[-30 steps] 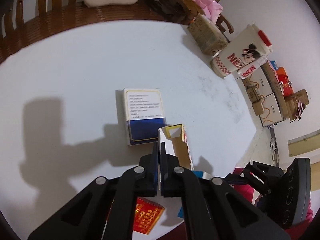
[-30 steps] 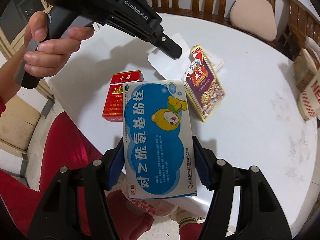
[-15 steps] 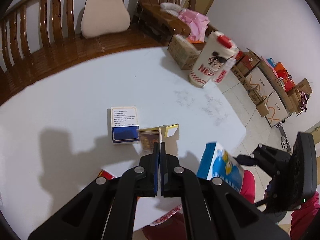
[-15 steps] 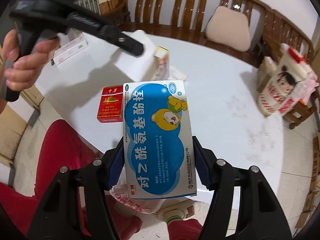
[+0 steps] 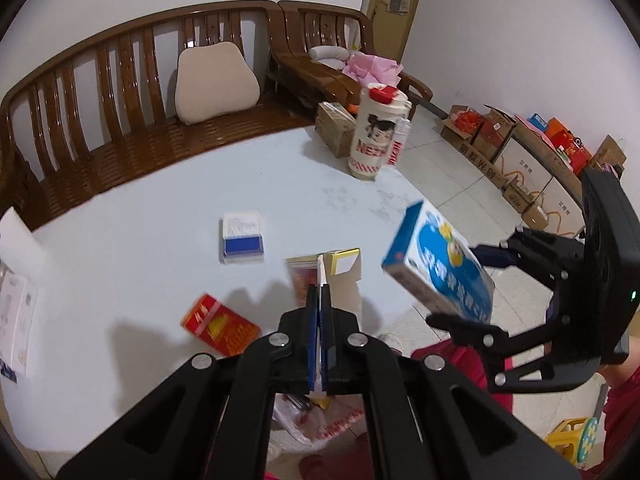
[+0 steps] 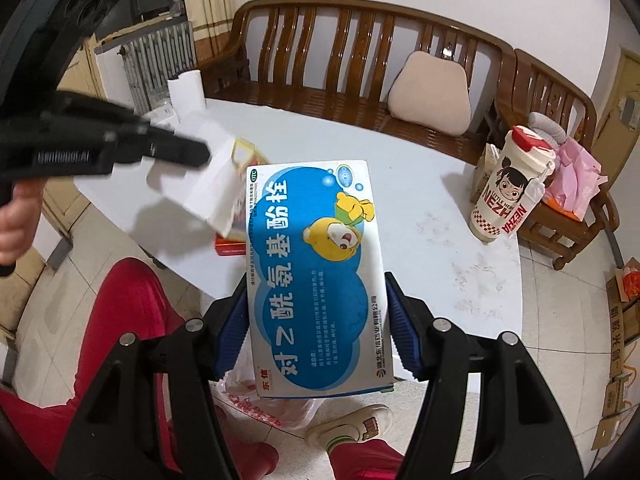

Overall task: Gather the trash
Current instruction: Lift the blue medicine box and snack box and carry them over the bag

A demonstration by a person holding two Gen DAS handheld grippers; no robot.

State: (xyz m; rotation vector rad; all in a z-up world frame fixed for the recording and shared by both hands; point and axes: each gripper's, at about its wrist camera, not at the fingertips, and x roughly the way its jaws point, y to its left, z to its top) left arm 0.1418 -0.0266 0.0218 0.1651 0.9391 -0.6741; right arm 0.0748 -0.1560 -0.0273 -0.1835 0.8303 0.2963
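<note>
Through my left wrist camera, my left gripper point(image 5: 319, 300) has its fingers pressed together on a thin white flap of an opened yellow-topped carton point(image 5: 326, 270), which hangs lifted above the near edge of the white desk point(image 5: 140, 248). On the desk lie a red cigarette pack point(image 5: 218, 325) near the front and a blue-and-white box point(image 5: 242, 238) farther back, well apart from each other. A tall cartoon cup point(image 5: 378, 132) stands at the far right edge of the desk, beside a brown cardboard box point(image 5: 335, 128). To the right, my right gripper point(image 5: 490, 292) is clamped on a blue medicine box point(image 5: 440, 268), held off the desk's edge over the floor. Just below my left fingers a white plastic bag point(image 5: 320, 420) with red print shows beneath the desk edge.

Through my right wrist camera, my right gripper point(image 6: 318, 328) has its blue-padded fingers closed on the two long sides of the blue medicine box point(image 6: 316, 276), whose printed face with a yellow bear points up at the camera. Under it sits the plastic bag point(image 6: 264, 404), on the floor by my red trousers and a slippered foot. My left gripper point(image 6: 188, 152) reaches in from the left, blurred, with the carton point(image 6: 228, 184) dangling from it above the desk point(image 6: 420, 200). The red pack point(image 6: 230, 246) peeks out behind the medicine box. The cartoon cup point(image 6: 508, 188) stands at the desk's right edge.
</note>
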